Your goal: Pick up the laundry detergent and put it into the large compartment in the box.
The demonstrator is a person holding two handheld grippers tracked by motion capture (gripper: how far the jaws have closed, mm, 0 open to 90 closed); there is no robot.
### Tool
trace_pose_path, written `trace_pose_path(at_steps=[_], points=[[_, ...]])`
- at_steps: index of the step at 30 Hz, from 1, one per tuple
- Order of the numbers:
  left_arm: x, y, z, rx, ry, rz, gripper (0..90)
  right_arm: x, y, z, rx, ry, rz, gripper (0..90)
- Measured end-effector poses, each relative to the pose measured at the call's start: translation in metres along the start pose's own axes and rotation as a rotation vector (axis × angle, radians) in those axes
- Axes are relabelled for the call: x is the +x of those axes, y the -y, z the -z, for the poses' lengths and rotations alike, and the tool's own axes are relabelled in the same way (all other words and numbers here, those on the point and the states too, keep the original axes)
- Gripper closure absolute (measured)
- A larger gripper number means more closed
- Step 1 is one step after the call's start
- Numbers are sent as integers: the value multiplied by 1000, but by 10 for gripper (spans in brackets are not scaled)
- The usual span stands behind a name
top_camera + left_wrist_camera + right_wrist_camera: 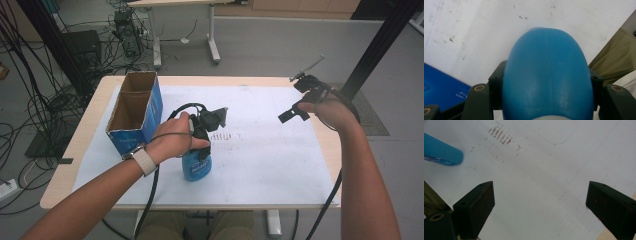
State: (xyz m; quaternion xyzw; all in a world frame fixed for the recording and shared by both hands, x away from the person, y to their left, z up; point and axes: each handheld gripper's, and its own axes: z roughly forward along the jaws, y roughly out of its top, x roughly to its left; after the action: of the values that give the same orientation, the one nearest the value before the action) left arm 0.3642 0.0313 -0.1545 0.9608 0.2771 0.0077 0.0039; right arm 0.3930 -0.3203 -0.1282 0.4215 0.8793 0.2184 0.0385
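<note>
Blue bottle (196, 166) stands upright at lower centre of the high view, on the white sheet (270, 155), just right of the open blue box (135, 112). The left gripper (202, 131) clamps it from above. Toward the upper right, the right gripper (295, 112) hangs above the sheet, jaws wide, holding nothing.

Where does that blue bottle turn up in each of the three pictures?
High view: the bottle stands low and centre on the white sheet, under the left claw.
Left gripper view: the bottle sits centre, clamped between the black jaws.
Right gripper view: one end of the bottle pokes in at the upper left.
Shared landmark: the white sheet lies under it in every view.
</note>
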Motion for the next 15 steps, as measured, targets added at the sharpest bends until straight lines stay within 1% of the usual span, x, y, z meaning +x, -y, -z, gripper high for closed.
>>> trace_pose_path(at_steps=[15], points=[[0, 0, 0, -2, -2, 5, 386, 0, 1, 0, 4, 2, -4, 83]])
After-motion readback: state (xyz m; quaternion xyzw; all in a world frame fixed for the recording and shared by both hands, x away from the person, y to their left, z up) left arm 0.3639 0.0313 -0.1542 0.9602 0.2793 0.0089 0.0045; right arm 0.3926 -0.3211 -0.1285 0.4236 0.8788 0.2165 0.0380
